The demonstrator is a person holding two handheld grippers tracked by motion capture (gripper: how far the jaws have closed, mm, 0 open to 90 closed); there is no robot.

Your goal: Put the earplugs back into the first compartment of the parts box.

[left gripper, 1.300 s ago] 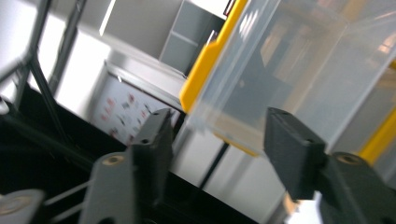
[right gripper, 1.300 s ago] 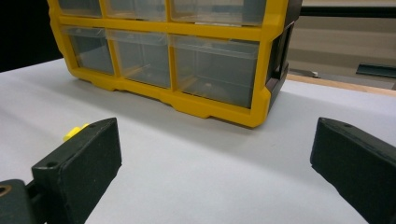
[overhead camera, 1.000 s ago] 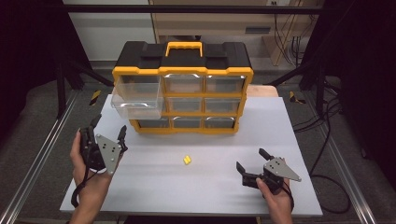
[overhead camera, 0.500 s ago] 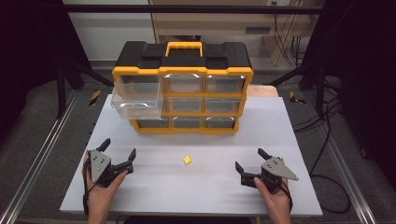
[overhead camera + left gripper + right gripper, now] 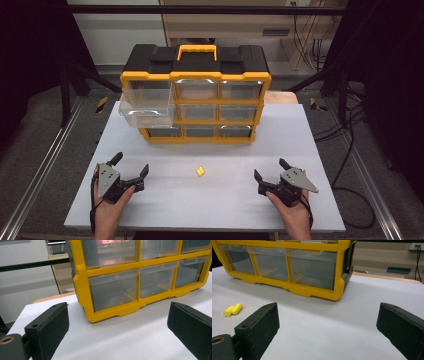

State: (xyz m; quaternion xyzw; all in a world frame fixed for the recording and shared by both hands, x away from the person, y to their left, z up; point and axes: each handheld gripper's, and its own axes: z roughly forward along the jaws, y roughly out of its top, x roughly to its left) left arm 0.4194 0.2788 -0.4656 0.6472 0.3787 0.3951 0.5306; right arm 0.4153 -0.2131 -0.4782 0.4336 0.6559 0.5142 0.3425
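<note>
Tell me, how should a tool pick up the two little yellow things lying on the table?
Probably come straight down from above on the yellow pieces, pinching across their short, round sides. They lie flat, side by side and touching on the white table, so nothing sticks up. The right tool is open and sees them clearly.

One drawer cabinet (image 5: 196, 95), nine drawers, seemingly two yellow earplugs (image 5: 233, 309), two grippers (image 5: 130, 166)
</note>
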